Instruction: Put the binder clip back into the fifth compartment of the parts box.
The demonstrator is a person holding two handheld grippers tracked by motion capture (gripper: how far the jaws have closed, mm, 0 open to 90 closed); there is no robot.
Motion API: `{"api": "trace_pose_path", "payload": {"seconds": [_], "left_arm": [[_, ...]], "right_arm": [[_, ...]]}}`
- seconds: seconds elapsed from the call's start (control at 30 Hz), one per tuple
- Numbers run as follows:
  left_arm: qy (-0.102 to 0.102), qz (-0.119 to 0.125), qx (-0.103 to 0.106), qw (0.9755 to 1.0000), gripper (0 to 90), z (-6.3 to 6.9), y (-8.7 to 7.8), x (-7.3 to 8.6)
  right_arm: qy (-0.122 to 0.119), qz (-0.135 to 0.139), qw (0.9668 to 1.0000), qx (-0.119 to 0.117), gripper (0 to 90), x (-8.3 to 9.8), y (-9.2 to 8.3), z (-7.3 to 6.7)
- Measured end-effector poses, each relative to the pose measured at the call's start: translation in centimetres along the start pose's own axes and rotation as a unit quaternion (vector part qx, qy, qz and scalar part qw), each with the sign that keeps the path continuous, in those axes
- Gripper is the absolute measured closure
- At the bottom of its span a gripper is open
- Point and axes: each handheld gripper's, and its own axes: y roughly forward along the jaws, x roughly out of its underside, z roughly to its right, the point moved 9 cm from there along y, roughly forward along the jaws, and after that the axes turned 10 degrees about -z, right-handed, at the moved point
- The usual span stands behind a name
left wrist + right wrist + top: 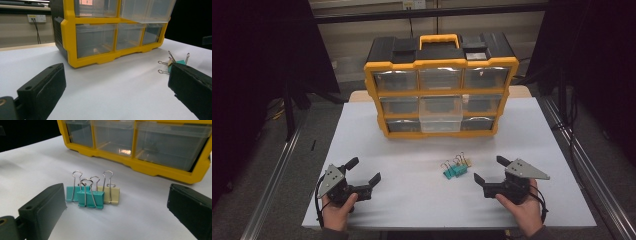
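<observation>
A yellow and black drawer organiser (441,85) with clear drawers stands at the back of the white table (412,200); its middle drawer (441,114) is pulled out a little. Three binder clips (455,168), two teal (90,198) and one pale yellow (111,194), stand together on the table in front of it. My left gripper (365,171) rests open at the front left, held by a hand. Open as well, my right gripper (489,170) sits at the front right, just right of the clips. The clips (175,63) peek out behind the left gripper's right jaw.
Metal rails run along both sides of the table, with dark floor beyond. A wall with a power socket (37,18) lies behind the organiser. Bare white surface lies between the grippers and the organiser.
</observation>
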Motion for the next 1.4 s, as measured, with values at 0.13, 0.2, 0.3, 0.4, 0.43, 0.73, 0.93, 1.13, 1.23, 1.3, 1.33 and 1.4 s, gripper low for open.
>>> {"api": "trace_pose_path", "payload": {"seconds": [0.13, 0.2, 0.3, 0.4, 0.43, 0.73, 0.93, 1.13, 1.23, 1.3, 1.33, 1.4], "left_arm": [[0.004, -0.001, -0.001, 1.0000, 1.5, -0.1, 0.0, 0.0], [0.006, -0.003, -0.002, 1.0000, 1.5, -0.1, 0.0, 0.0], [0.006, -0.005, -0.001, 1.0000, 1.5, 0.0, 0.0, 0.0], [0.005, -0.006, 0.001, 1.0000, 1.5, 0.0, 0.2, 0.1], [0.003, -0.003, 0.001, 1.0000, 1.5, 0.0, 0.2, 0.1], [0.015, -0.010, 0.000, 0.9998, 1.5, -0.1, 0.2, 0.2], [-0.006, 0.003, 0.003, 1.0000, 1.5, 0.1, 0.4, 0.0], [0.003, -0.005, 0.003, 1.0000, 1.5, 0.0, 0.3, 0.1], [-0.005, 0.001, 0.004, 1.0000, 1.5, 0.1, 0.4, 0.0], [0.005, -0.006, 0.004, 1.0000, 1.5, 0.0, 0.3, 0.1], [0.004, -0.007, 0.000, 1.0000, 1.5, -0.1, 0.3, 0.1], [0.009, -0.009, 0.003, 0.9999, 1.5, -0.1, 0.3, 0.2]], "right_arm": [[-0.001, -0.014, 0.9999, 0.001, 3.0, -0.2, 0.8, -0.5], [-0.002, -0.025, 0.9997, 0.000, 3.2, -0.1, 1.3, -0.8], [-0.002, -0.043, 0.9990, -0.009, 5.1, -0.1, 2.2, -1.5], [0.001, -0.061, 0.9980, -0.016, 8.2, 0.1, 2.9, -2.1], [0.001, -0.068, 0.9976, -0.017, 9.3, 0.1, 3.2, -2.3], [0.012, -0.122, 0.9922, -0.023, 23.1, 0.4, 5.2, -3.1], [0.003, -0.154, 0.9881, -0.007, 29.9, 0.7, 6.3, -3.3], [-0.001, -0.173, 0.9849, 0.001, 37.3, 0.9, 6.9, -3.3], [-0.007, -0.173, 0.9848, 0.000, 43.0, 0.9, 7.1, -3.3], [-0.005, -0.178, 0.9840, 0.000, 47.2, 1.0, 7.0, -3.4], [-0.007, -0.178, 0.9839, 0.000, 47.7, 1.0, 7.0, -3.4], [-0.011, -0.178, 0.9840, -0.001, 49.0, 1.0, 7.0, -3.4]]}}
